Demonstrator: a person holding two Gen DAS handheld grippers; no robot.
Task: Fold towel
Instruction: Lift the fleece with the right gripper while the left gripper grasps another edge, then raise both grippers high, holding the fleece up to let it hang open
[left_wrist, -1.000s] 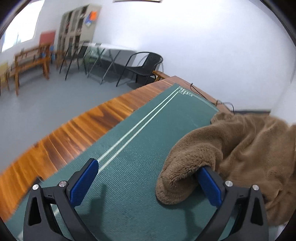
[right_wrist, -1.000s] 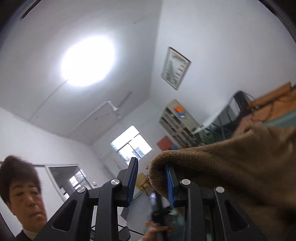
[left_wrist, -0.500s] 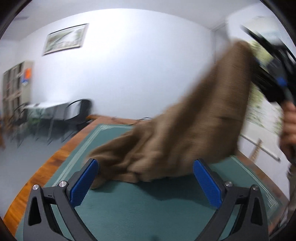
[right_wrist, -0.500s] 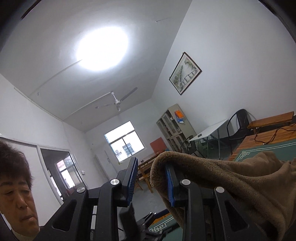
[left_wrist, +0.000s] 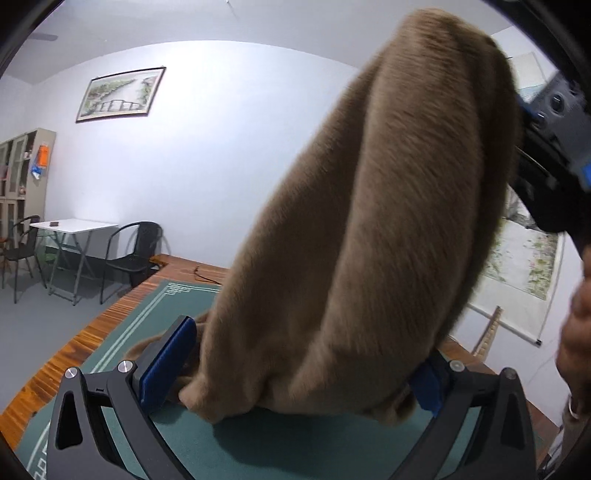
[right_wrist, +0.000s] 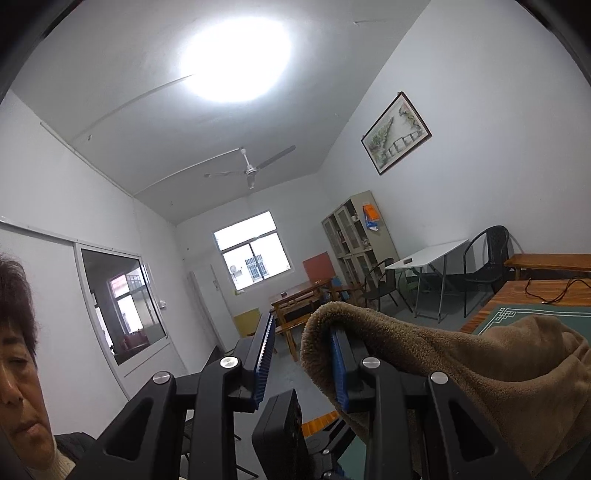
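Brown plush drapes over one blue pad of your right gripper (right_wrist: 301, 362), hooked rather than pinched: its jaws stand apart with air between them. Your left gripper (left_wrist: 295, 373) is spread wide, its pads flanking the towel (left_wrist: 369, 221) without pressing it. That towel hangs lifted from the right gripper down to the green mat (left_wrist: 258, 446), likely so you can find a lower edge to catch.
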